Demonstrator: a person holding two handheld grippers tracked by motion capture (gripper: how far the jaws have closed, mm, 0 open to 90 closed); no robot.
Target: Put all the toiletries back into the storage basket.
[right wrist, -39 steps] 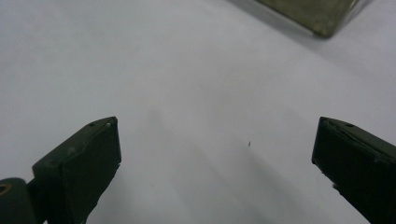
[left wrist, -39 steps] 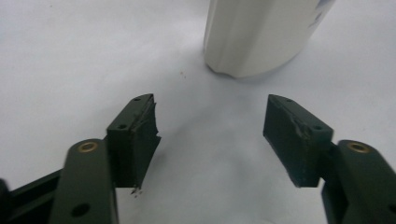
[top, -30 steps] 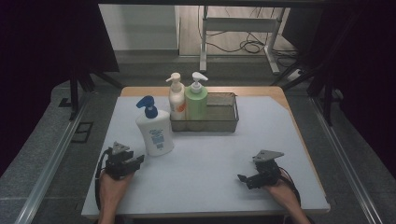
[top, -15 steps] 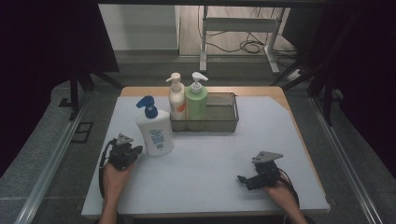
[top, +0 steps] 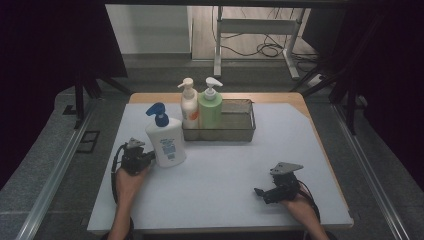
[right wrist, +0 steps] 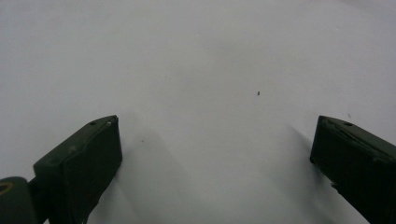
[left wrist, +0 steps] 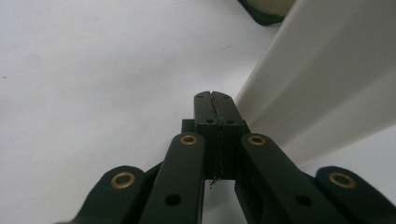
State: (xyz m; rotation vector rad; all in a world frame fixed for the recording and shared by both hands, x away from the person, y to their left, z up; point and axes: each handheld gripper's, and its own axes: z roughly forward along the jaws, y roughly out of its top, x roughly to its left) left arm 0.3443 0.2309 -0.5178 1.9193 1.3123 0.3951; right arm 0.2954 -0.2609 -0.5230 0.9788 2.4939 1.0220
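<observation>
White lotion bottle [top: 167, 141] with a blue pump head is shown upright on the pale surface [top: 225, 175], just left of the wire basket [top: 235, 125] in which a cream bottle [top: 188, 104] and a green bottle [top: 210, 106] are held. The left claw [top: 145, 159] is seen pressed together with nothing between its jaws, its tip just beside the bottle's lower wall [left wrist: 322, 88]. A topple is judged possible if the tall bottle is nudged low by the closed claw. The right claw [top: 261, 191] is held apart, well away, over bare surface.
</observation>
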